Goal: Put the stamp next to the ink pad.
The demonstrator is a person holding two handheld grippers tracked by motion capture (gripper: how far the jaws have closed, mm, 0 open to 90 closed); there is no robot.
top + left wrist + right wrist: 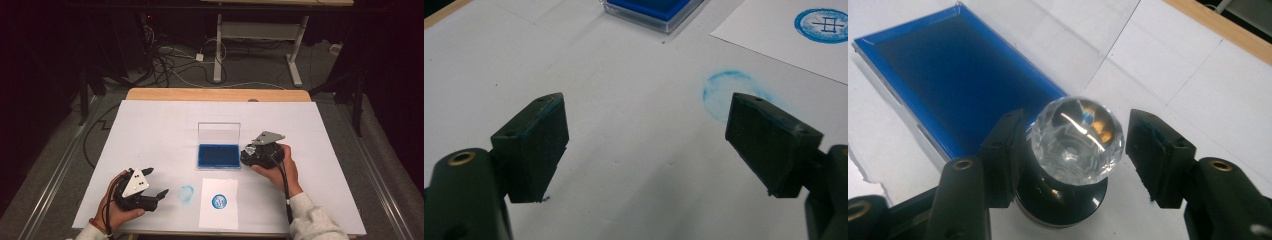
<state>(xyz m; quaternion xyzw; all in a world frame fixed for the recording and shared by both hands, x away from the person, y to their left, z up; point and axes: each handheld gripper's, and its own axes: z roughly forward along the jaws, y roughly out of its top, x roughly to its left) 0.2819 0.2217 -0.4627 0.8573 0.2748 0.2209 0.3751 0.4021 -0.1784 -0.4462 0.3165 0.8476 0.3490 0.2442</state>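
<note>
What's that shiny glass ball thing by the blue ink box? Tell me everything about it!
It is a stamp with a clear, faceted knob like cut glass on a round, glossy black base. It stands upright on the white table, right beside the open ink pad. The right gripper has its jaws either side, one close against the knob, the other apart.

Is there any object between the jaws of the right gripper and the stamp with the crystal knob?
No. The stamp stands directly between the open jaws of the right gripper, beside the blue ink pad; nothing visible lies between them.
</note>
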